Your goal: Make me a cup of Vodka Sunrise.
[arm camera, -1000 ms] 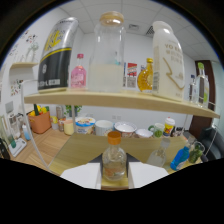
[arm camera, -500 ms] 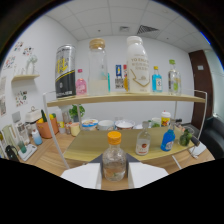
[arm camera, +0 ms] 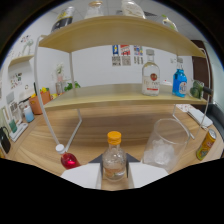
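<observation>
Orange-capped clear glass bottle (arm camera: 114, 159) clamped between the two pale gripper fingers (arm camera: 84, 176), one pressed on each side, amber liquid low in its base. Gripper (arm camera: 114, 175) thus closed on that bottle, held upright just above the wooden tabletop (arm camera: 100, 131). Just right of the fingers, a clear glass tumbler with ice (arm camera: 164, 143), tilted slightly by the lens, near the bottle but not touching it. Just left of the fingers, a small round flask of red liquid with a white stopper (arm camera: 68, 158), close to the slanted white leg of the shelf frame (arm camera: 46, 122). Beyond, open bare wood between the bottle and the lower shelf of the two-tier pale wooden rack (arm camera: 120, 95). On that lower shelf, toward its right end, a clear spirit bottle with a red-and-white label (arm camera: 150, 74), a blue bottle (arm camera: 179, 82) beside it, a dark green object (arm camera: 197, 89) at the shelf's edge. Far right on the table, a yellow can (arm camera: 206, 145), well apart from the tumbler. Far left, an orange pot (arm camera: 35, 104) and small containers along the wall.
</observation>
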`<state>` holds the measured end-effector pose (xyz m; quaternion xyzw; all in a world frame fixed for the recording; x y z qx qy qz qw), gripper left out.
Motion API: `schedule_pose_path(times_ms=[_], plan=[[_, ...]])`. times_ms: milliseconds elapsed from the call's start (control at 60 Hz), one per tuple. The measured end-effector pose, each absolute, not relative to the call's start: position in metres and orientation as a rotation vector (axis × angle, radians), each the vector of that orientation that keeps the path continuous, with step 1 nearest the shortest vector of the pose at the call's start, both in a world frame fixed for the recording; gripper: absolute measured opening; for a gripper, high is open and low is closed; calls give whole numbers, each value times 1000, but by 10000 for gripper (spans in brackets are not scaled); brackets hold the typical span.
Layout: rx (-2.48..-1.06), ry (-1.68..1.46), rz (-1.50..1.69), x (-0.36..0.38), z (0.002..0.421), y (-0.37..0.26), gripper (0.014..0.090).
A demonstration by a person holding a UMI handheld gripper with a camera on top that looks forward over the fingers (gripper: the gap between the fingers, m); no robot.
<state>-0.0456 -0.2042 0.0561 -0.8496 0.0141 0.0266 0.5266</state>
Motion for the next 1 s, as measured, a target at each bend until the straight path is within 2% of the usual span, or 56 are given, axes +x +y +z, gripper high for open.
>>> schedule_pose_path(times_ms=[217, 467, 700, 817, 867, 917, 1000], plan=[[-2071, -22, 47, -59, 31, -196, 351], [-2148, -15, 27, -58, 19, -194, 354], [-2146, -30, 54, -58, 19, -198, 374], [-2132, -66, 49, -57, 24, -207, 527], [-2131, -78, 46, -56, 30, -214, 684], [-2115, -89, 61, -59, 42, -221, 780], [-2073, -107, 94, -63, 71, -236, 855]])
